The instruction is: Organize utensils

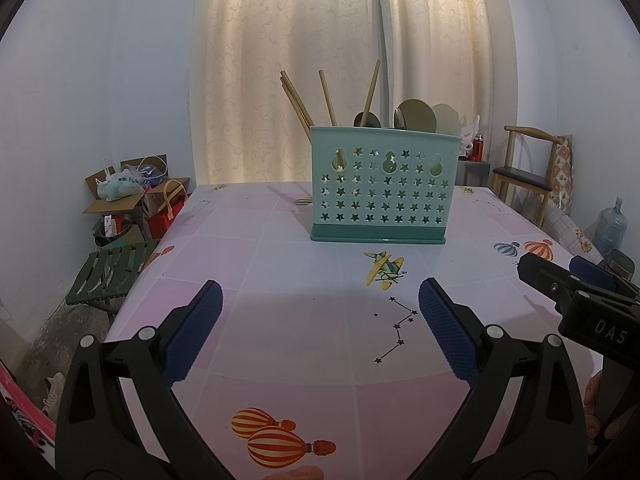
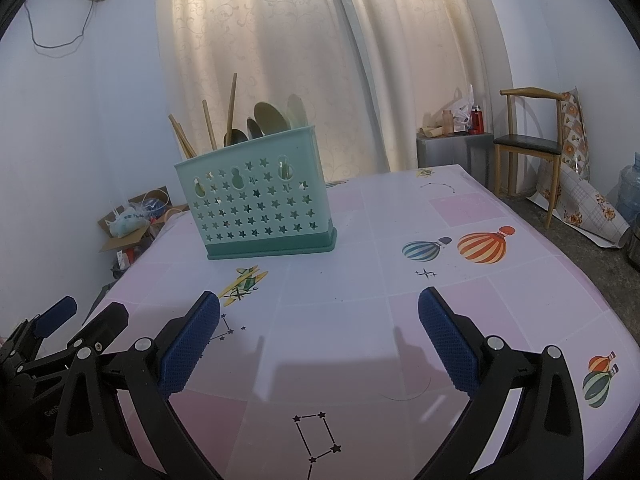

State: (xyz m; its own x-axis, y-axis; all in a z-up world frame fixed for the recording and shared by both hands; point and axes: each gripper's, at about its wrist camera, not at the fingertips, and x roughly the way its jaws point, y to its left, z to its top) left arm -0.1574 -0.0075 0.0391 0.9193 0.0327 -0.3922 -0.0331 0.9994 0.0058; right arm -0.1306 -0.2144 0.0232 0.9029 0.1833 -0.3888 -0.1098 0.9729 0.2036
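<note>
A lived-in room of a home. Patterned curtains (image 2: pixel 280 60) cover the window, and the tabletop (image 2: pixel 400 320) wears a pink cloth printed with balloons. A wooden chair (image 2: pixel 528 144) stands in one corner, boxes (image 1: pixel 128 196) and bags clutter another, and a water jug (image 1: pixel 610 226) sits on the floor.

utensil caddy (image 1: pixel 378 196) on table (image 1: pixel 280 320)

Teal utensil caddy (image 1: pixel 378 188) upright on table (image 1: pixel 280 320), mid-far side, star cutouts on its front wall, darker teal base. Holds wooden chopsticks (image 1: pixel 298 102) at its left end, leaning at mixed angles, and spoons (image 1: pixel 416 114) toward the right, bowls up above the rim. Nothing loose beside it.
</note>
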